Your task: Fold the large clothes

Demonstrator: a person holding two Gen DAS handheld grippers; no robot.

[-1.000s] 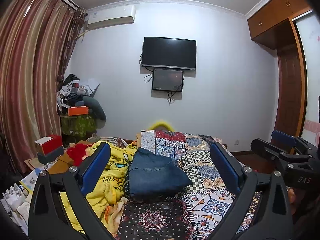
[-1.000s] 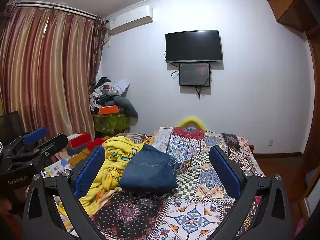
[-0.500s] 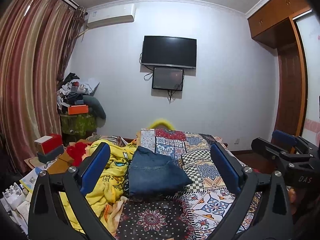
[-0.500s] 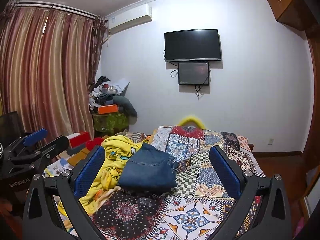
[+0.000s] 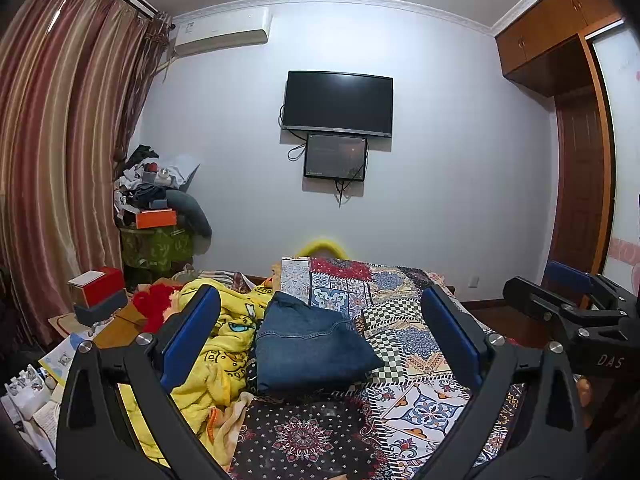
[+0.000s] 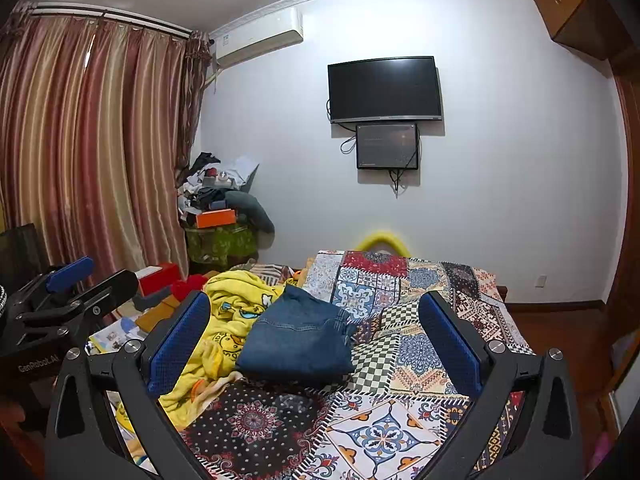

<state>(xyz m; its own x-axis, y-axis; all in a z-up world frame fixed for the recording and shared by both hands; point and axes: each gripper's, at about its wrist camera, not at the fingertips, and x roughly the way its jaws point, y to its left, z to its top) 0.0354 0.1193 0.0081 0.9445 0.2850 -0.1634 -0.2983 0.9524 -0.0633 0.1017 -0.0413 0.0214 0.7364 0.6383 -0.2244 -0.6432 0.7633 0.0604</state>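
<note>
A folded pair of blue jeans (image 5: 308, 344) lies on the patchwork bedspread (image 5: 400, 320); it also shows in the right wrist view (image 6: 298, 340). My left gripper (image 5: 320, 336) is open and empty, held back above the near end of the bed. My right gripper (image 6: 316, 336) is open and empty too, held level beside it. Each gripper shows at the edge of the other's view, the right gripper (image 5: 568, 304) and the left gripper (image 6: 68, 284). Neither touches the jeans.
A yellow cartoon blanket (image 5: 224, 336) is bunched left of the jeans. Boxes and papers (image 5: 96, 292) crowd the left bedside. A clutter pile (image 5: 160, 200) stands by the curtain. A TV (image 5: 338, 104) hangs on the far wall. A wooden wardrobe (image 5: 576, 184) is at right.
</note>
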